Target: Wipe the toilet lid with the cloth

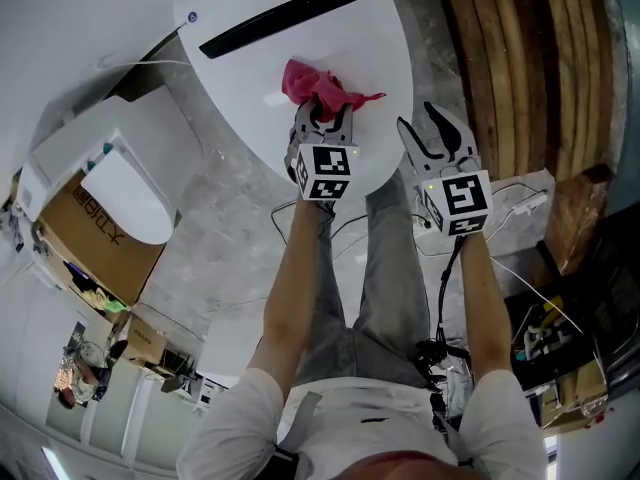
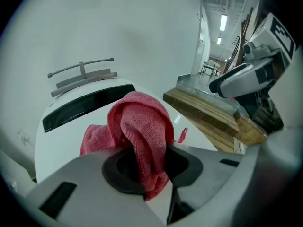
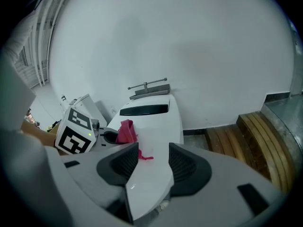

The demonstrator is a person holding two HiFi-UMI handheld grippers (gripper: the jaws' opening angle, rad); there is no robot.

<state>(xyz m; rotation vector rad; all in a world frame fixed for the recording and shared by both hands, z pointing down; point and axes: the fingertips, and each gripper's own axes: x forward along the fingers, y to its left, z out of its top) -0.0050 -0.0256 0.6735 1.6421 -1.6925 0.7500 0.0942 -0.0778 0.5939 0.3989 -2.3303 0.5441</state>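
Note:
A white toilet lid [image 1: 250, 78] fills the top of the head view, with a dark slot [image 1: 280, 18] near its back. A crumpled pink cloth [image 1: 318, 86] lies on the lid's front part. My left gripper [image 1: 322, 120] is shut on the cloth [image 2: 139, 131], which bunches up between the pads and hangs out below them. My right gripper [image 1: 437, 138] hovers at the lid's right front edge, open, with nothing between its pads [image 3: 182, 167]. In the right gripper view the lid [image 3: 156, 141] runs under the jaws and the cloth [image 3: 126, 131] shows to the left.
Wooden planks [image 1: 530, 68] lie to the right of the toilet. A second white toilet [image 1: 120, 193] and a cardboard box [image 1: 90, 233] stand at the left. Cables [image 1: 520, 208] trail on the grey floor near the person's legs [image 1: 380, 288].

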